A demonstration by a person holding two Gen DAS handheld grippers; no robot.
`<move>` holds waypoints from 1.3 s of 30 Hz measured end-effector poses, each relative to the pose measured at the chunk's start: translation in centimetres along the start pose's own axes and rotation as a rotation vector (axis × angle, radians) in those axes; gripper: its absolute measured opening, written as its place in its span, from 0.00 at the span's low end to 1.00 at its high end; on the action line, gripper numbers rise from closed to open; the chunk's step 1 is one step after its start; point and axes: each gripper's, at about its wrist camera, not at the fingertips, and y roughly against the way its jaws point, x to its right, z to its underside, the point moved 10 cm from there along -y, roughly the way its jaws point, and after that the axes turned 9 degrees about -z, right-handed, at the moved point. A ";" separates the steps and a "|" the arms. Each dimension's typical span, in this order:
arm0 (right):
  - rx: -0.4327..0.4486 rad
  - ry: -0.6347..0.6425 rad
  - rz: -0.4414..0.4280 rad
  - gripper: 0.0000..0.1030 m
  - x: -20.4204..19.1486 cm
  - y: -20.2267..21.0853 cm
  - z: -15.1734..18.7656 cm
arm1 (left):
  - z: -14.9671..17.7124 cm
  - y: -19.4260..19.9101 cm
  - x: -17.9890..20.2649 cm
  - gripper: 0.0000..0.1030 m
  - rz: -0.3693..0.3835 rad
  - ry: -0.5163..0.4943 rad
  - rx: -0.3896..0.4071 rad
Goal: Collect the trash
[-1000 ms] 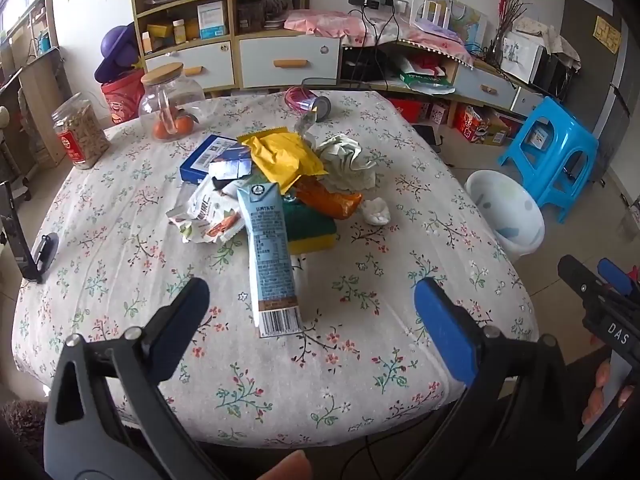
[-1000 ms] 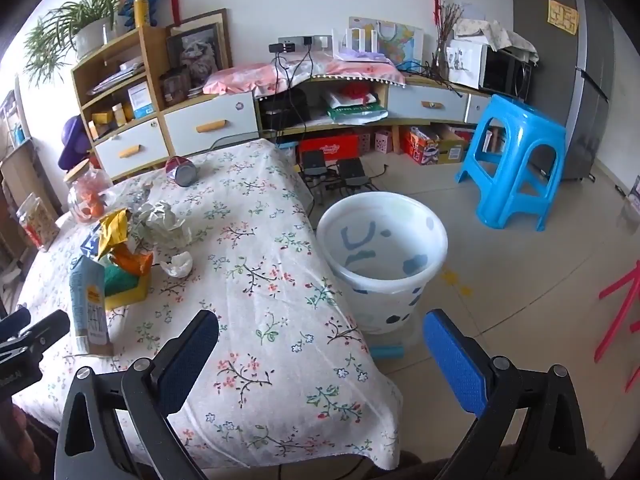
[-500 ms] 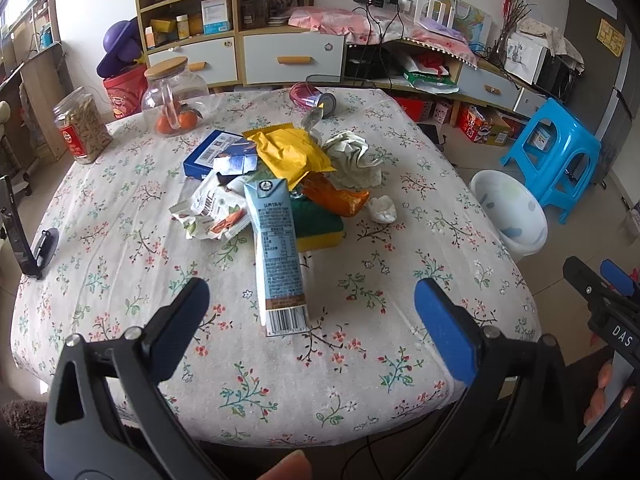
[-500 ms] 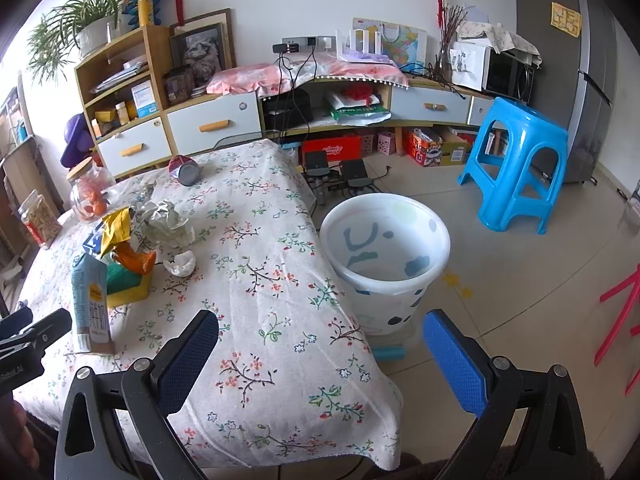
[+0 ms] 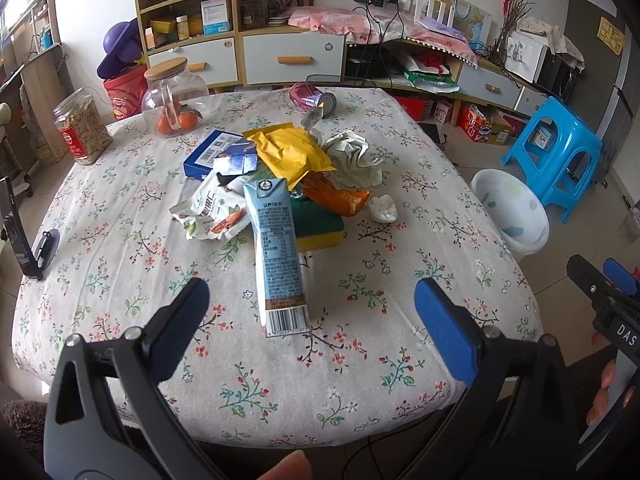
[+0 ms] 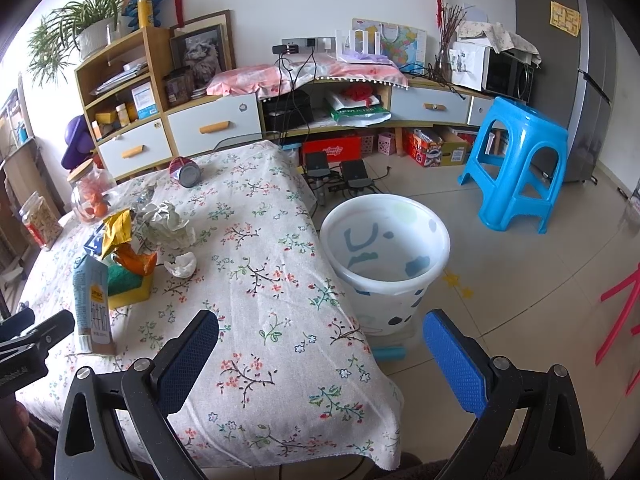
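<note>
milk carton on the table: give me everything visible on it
The milk carton is a tall light-blue box with a gabled top, a round logo near the top, printed text panels, a brown band and a barcode at its base. It looks like coated paperboard, undented. It stands upright on the floral tablecloth, nearest of the trash pile, with the green-and-yellow sponge right behind it. Neither gripper touches it; the left gripper is open in front of it.

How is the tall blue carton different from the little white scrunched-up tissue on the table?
The blue carton is a long box with flat sides and printing; the white tissue is a small crumpled ball with no print. The carton leans back against the yellow-and-green sponge; the tissue lies by itself on the tablecloth, off to the side. Both sit untouched on the table.
</note>
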 end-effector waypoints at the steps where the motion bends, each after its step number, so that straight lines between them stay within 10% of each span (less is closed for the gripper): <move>1: -0.001 -0.001 0.000 1.00 0.0 0.0 0.0 | 0.0 0.0 0.0 0.99 -0.001 -0.002 -0.001; 39: -0.003 -0.003 0.002 1.00 0.0 -0.2 0.0 | 0.1 0.1 -0.3 0.99 0.009 0.009 -0.004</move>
